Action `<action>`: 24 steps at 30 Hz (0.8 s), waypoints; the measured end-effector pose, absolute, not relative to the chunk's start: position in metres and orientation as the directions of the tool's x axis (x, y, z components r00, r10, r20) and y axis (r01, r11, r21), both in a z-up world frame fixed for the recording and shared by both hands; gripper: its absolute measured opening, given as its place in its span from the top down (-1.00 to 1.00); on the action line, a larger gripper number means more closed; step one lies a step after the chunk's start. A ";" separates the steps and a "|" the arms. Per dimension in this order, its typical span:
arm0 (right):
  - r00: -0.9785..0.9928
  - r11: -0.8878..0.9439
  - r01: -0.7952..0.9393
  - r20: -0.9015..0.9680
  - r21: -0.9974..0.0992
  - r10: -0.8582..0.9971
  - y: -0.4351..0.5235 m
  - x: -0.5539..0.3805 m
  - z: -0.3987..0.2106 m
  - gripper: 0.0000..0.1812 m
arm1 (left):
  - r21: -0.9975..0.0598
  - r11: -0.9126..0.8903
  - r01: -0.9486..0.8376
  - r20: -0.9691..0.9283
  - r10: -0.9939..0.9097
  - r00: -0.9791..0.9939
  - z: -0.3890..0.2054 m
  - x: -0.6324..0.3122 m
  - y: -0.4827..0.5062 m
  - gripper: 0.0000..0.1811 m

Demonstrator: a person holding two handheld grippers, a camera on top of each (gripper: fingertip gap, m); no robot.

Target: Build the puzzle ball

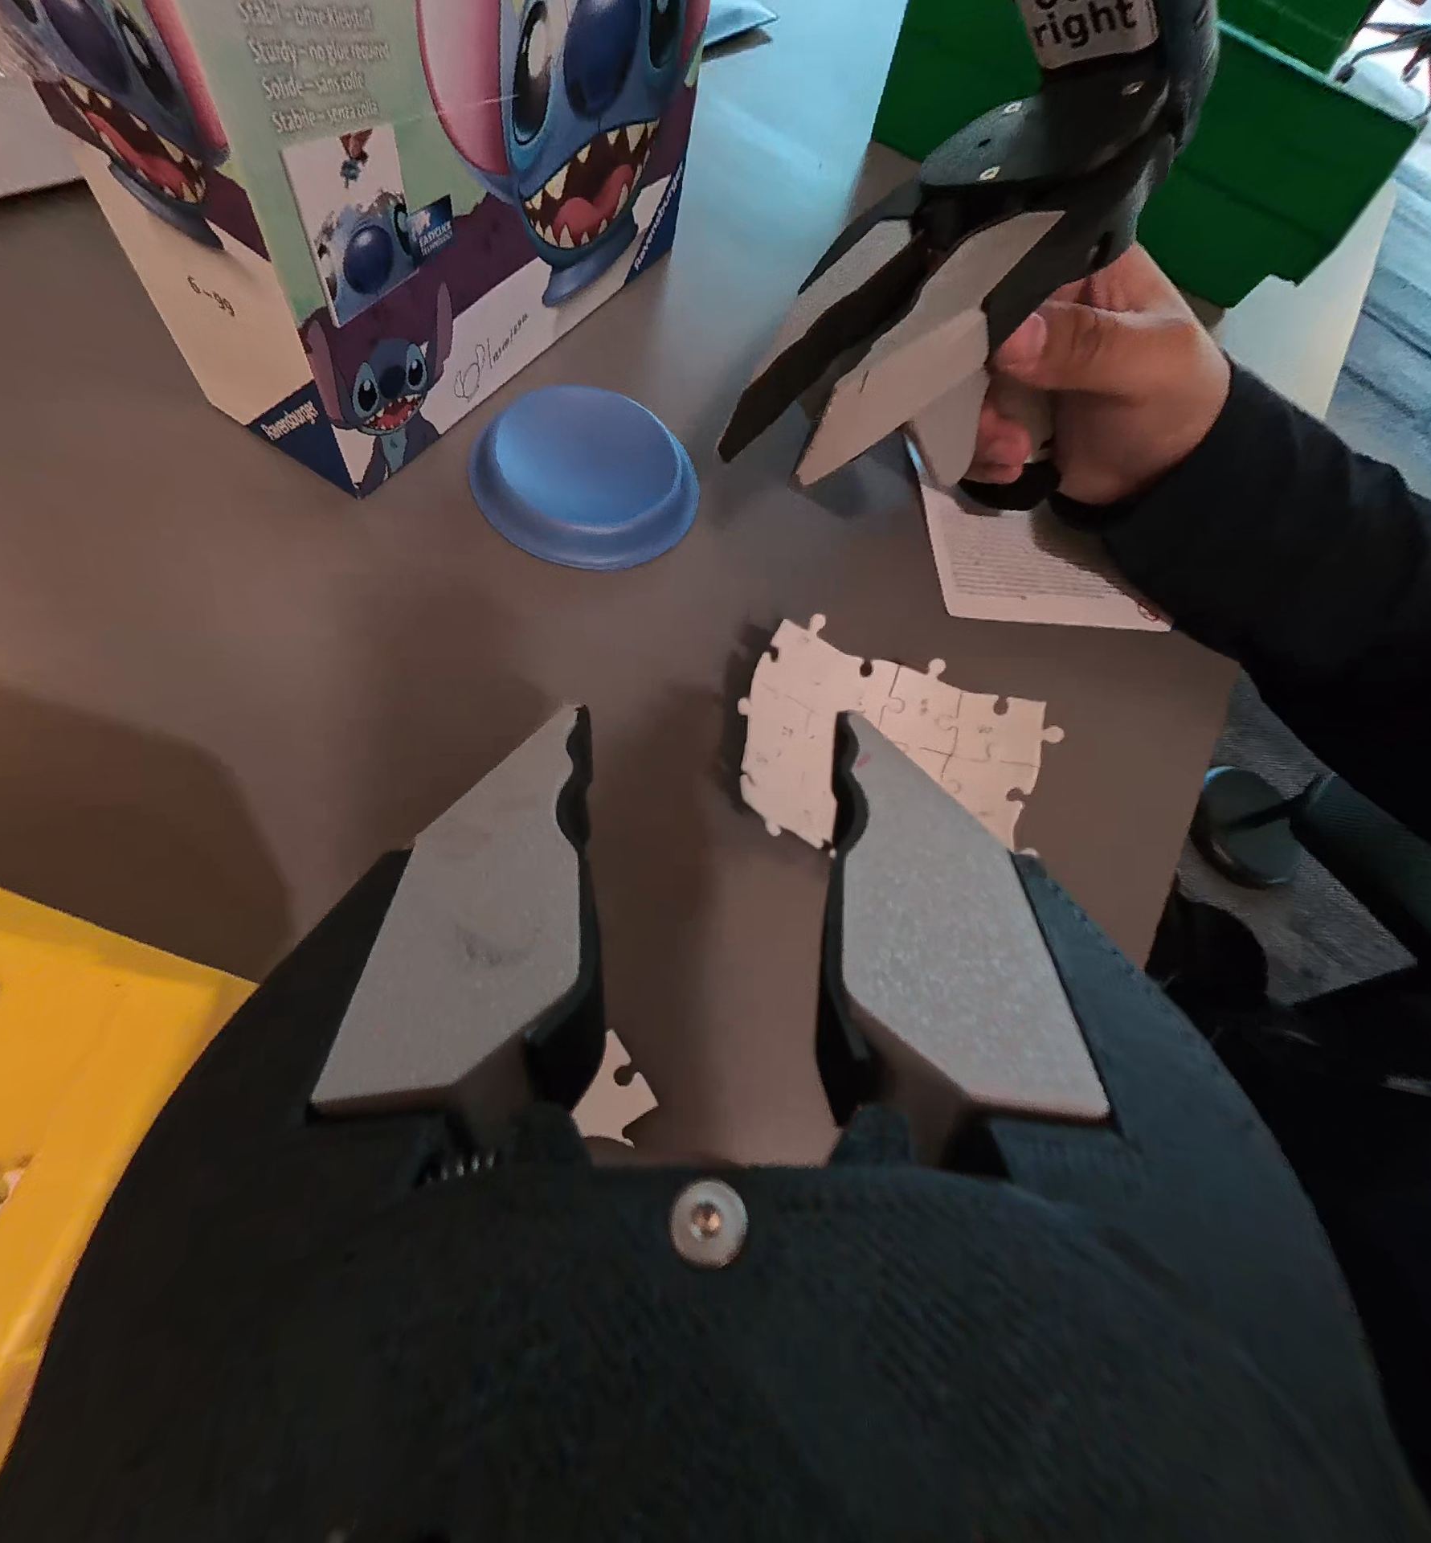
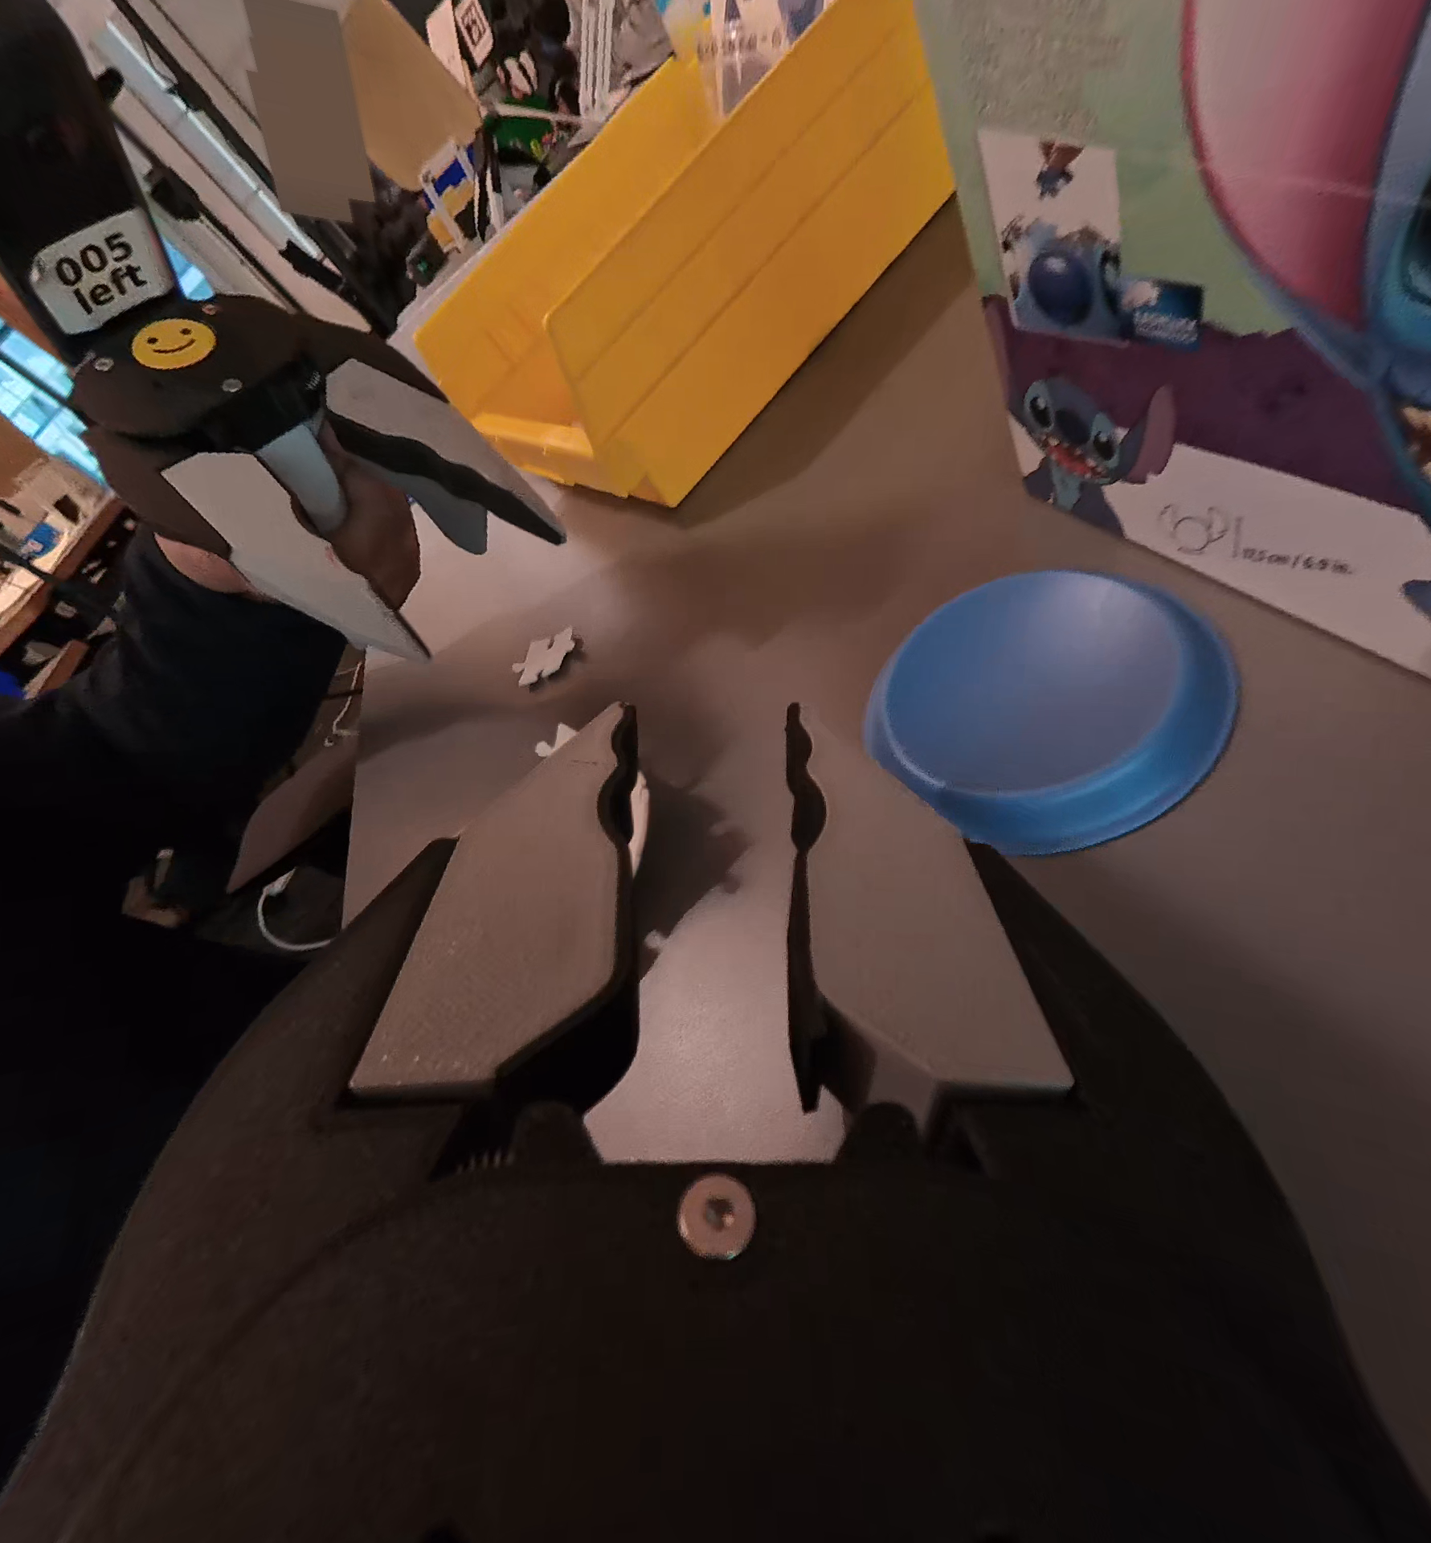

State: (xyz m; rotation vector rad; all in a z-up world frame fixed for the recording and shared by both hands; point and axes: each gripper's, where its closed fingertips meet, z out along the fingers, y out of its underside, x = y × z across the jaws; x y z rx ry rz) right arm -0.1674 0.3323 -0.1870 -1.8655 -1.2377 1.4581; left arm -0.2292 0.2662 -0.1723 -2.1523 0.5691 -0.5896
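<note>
A joined patch of white, face-down puzzle pieces (image 1: 929,735) lies on the grey table (image 1: 278,634). My left gripper (image 1: 713,722) is open and empty, hovering with its right fingertip over the patch's left part. A single loose piece (image 1: 616,1094) lies under it. My right gripper (image 2: 710,710) is open and empty above the table; the patch (image 2: 695,1027) shows in shadow between its fingers. It is held up at the back right in the left wrist view (image 1: 762,467). The blue round stand (image 1: 582,476) (image 2: 1054,710) sits beside the puzzle box (image 1: 378,209). The left gripper (image 2: 486,593) shows far left, near a loose piece (image 2: 549,655).
A yellow bin (image 1: 69,1044) (image 2: 678,292) holding more white pieces stands at the left. A printed paper sheet (image 1: 1021,568) lies at the table's right edge under the person's hand (image 1: 1112,376). A green crate (image 1: 1246,192) stands beyond. The puzzle box (image 2: 1196,401) fills the far side. One gripper's finger ends stand about 10 centimeters off the other's.
</note>
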 end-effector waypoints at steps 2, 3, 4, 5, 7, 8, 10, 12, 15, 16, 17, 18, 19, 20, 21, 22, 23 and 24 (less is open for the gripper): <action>0.047 -0.503 0.324 -0.517 -0.801 0.855 0.340 -0.167 -0.183 0.63 | -0.815 -0.551 -0.180 0.222 -0.584 0.781 -0.163 -0.230 0.270 0.36; 0.042 -0.510 0.304 -0.523 -0.805 0.851 0.341 -0.168 -0.180 0.62 | -0.825 -0.535 -0.183 0.214 -0.595 0.775 -0.157 -0.230 0.271 0.35; 0.036 -0.511 0.292 -0.524 -0.809 0.851 0.341 -0.168 -0.178 0.62 | -0.836 -0.516 -0.189 0.202 -0.609 0.767 -0.151 -0.228 0.273 0.33; 0.035 -0.505 0.285 -0.518 -0.815 0.855 0.341 -0.168 -0.176 0.61 | -0.845 -0.497 -0.198 0.191 -0.626 0.756 -0.146 -0.226 0.275 0.32; 0.053 -0.470 0.292 -0.476 -0.833 0.878 0.341 -0.168 -0.177 0.61 | -0.857 -0.465 -0.221 0.174 -0.665 0.726 -0.138 -0.219 0.280 0.31; 0.078 -0.443 0.296 -0.441 -0.846 0.894 0.344 -0.167 -0.178 0.59 | -0.860 -0.451 -0.238 0.162 -0.684 0.711 -0.136 -0.214 0.283 0.30; 0.114 -0.394 0.299 -0.377 -0.869 0.919 0.347 -0.166 -0.181 0.60 | -0.869 -0.414 -0.270 0.117 -0.704 0.701 -0.134 -0.209 0.293 0.30; 0.125 -0.379 0.293 -0.358 -0.878 0.925 0.349 -0.165 -0.182 0.59 | -0.880 -0.383 -0.282 0.090 -0.716 0.692 -0.135 -0.205 0.302 0.33; 0.109 -0.414 0.276 -0.399 -0.868 0.910 0.348 -0.165 -0.181 0.58 | -0.899 -0.346 -0.267 0.075 -0.724 0.686 -0.141 -0.204 0.309 0.37; 0.107 -0.419 0.271 -0.405 -0.867 0.908 0.348 -0.165 -0.181 0.58 | -0.902 -0.342 -0.262 0.071 -0.719 0.692 -0.145 -0.206 0.310 0.37; 0.113 -0.416 0.266 -0.401 -0.869 0.909 0.350 -0.164 -0.180 0.58 | -0.900 -0.353 -0.257 0.075 -0.706 0.704 -0.148 -0.208 0.310 0.37; 0.122 -0.410 0.263 -0.391 -0.873 0.912 0.353 -0.164 -0.180 0.58 | -0.895 -0.357 -0.268 0.074 -0.711 0.699 -0.151 -0.206 0.306 0.37; 0.128 -0.403 0.258 -0.382 -0.878 0.915 0.355 -0.163 -0.178 0.58 | -0.898 -0.339 -0.281 0.059 -0.725 0.686 -0.152 -0.204 0.302 0.38; 0.133 -0.397 0.248 -0.375 -0.884 0.917 0.357 -0.163 -0.177 0.59 | -0.903 -0.332 -0.273 0.057 -0.722 0.689 -0.153 -0.203 0.301 0.40; 0.138 -0.393 0.239 -0.370 -0.888 0.919 0.359 -0.162 -0.175 0.59 | -0.903 -0.343 -0.257 0.080 -0.724 0.686 -0.154 -0.201 0.300 0.40; 0.142 -0.391 0.233 -0.367 -0.890 0.919 0.361 -0.161 -0.174 0.59 | -0.896 -0.367 -0.252 0.116 -0.739 0.664 -0.157 -0.196 0.295 0.39; 0.143 -0.389 0.227 -0.364 -0.893 0.920 0.362 -0.160 -0.172 0.59 | -0.890 -0.379 -0.254 0.140 -0.757 0.639 -0.159 -0.192 0.292 0.38; 0.143 -0.384 0.219 -0.360 -0.897 0.922 0.364 -0.160 -0.171 0.60 | -0.888 -0.379 -0.262 0.141 -0.765 0.628 -0.162 -0.190 0.291 0.38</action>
